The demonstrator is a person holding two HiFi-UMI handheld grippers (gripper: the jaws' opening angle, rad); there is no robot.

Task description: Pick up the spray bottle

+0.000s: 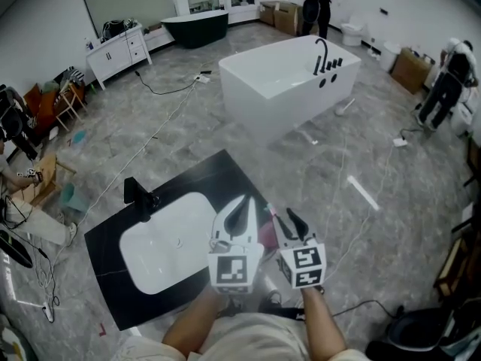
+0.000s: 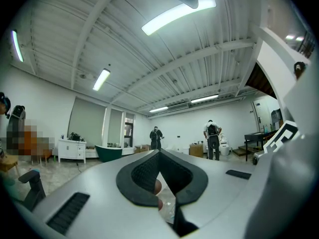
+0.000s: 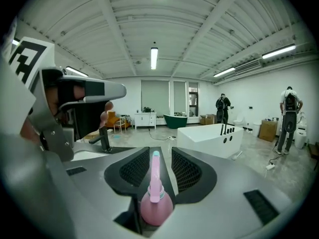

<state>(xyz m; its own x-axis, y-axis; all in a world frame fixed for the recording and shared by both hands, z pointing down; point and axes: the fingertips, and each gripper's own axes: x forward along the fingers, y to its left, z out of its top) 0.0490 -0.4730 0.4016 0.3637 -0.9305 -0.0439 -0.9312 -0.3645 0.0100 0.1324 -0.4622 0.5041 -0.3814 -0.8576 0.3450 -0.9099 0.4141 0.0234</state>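
My left gripper (image 1: 242, 201) and right gripper (image 1: 289, 218) are pale grey shells with black ribbed pads (image 3: 185, 171), each bearing a white cube (image 1: 231, 271) with black square markers.

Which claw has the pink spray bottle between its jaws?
The right claw: the pink spray bottle sits between its parted jaws. The left claw has its jaws together.

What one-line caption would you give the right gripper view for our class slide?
Open right gripper frames a pink spray bottle, white bathtub beyond.
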